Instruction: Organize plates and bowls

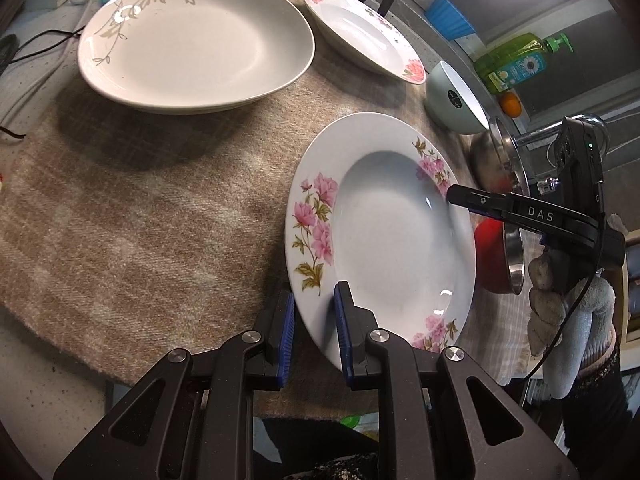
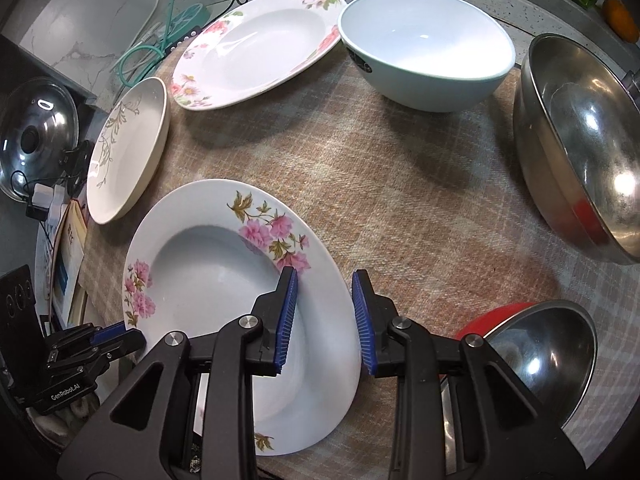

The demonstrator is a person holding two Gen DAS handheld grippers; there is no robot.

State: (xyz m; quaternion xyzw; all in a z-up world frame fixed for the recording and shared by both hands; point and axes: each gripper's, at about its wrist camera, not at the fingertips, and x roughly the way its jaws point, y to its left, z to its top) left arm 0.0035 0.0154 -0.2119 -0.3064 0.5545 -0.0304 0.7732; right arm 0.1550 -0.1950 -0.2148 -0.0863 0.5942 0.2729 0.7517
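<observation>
Though near, steel bowl [image 2: 580, 152] apart

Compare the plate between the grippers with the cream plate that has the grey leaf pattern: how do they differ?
The floral plate is white with pink flowers on a wide flat rim; the cream plate has grey leaves and a sloping side.
The floral plate's rim lies between the open fingers of the left gripper and the right gripper; the cream plate stands apart, untouched.
Both sit empty on the plaid cloth.

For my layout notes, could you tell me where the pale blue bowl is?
In the right wrist view, the pale blue bowl sits upright at the far edge of the mat, between the far floral plate and large steel bowl.
</observation>
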